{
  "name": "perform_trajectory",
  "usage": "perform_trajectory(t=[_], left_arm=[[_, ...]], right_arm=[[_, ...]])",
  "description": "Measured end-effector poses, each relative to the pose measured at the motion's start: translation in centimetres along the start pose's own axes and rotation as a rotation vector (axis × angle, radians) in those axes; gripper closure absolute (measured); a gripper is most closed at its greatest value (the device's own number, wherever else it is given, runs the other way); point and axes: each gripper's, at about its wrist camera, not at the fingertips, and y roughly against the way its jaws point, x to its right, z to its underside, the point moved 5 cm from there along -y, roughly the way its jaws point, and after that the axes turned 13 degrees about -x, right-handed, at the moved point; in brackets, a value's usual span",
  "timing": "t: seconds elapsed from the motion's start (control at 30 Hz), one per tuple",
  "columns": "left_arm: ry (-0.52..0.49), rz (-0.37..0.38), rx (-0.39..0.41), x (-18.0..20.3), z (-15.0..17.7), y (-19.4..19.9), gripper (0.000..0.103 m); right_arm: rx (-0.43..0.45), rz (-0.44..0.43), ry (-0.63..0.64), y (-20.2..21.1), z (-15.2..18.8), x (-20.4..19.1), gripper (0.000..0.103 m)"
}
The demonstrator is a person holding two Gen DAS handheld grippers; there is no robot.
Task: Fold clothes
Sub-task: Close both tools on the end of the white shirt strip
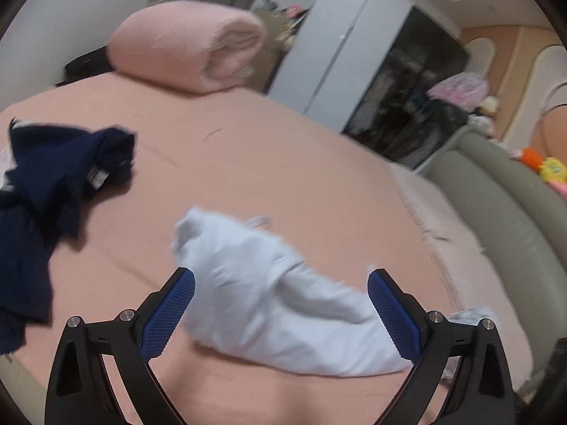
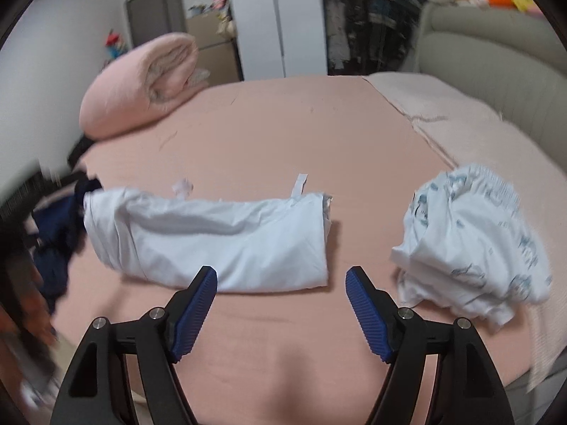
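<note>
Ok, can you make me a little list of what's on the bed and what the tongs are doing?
surface: pink bed
middle: white garment, folded into a long bundle
right side: printed white garment, crumpled
left side: navy clothes, in a heap
far corner: rolled pink blanket
left tongs: open, holding nothing, over the white garment
right tongs: open, holding nothing, near the white garment's edge
folding left: printed garment and navy clothes not yet folded
</note>
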Motion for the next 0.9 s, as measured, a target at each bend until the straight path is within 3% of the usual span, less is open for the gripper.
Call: perform_trajectory(t=[0.13, 0.3, 0.4, 0.5, 0.67, 0.77, 0.9], left_arm=[[-0.016, -0.080, -0.009, -1.0, -1.2, -1.5, 0.004], [0.033, -0.028, -0.036, -2.3, -1.8, -2.8, 0.004], [-0.038, -0.145, -0.029, -2.1, -2.1, -3.5, 0.004], [-0.123, -0.241, -0.044, -1.9, -2.2, -4.0, 0.004], [-0.164, -0.261, -0.134, -2.6, -1.9, -5.7, 0.004], [-0.160, -0.260, -0.158, -2.9, -2.1, -6.4, 0.004], [-0.132, -0.237, -0.191, -3.2, -2.7, -7.5, 0.004]], right_arm=[[0.024, -0.012, -0.050, -1.0, -0.8, 0.9, 0.028], [0.015, 0.021, -0.031, -3.2, -1.8, 0.7, 0.028], [0.024, 0.053, 0.010, -4.4, -2.6, -0.2, 0.028], [0.030, -0.008, -0.005, -5.5, -3.5, -0.5, 0.028], [-0.009, -0.097, -0.108, -7.5, -4.9, 1.0, 0.028], [-0.021, -0.119, -0.194, -8.5, -5.7, 2.9, 0.028], [-0.041, -0.126, -0.216, -10.0, -6.5, 4.0, 0.028]])
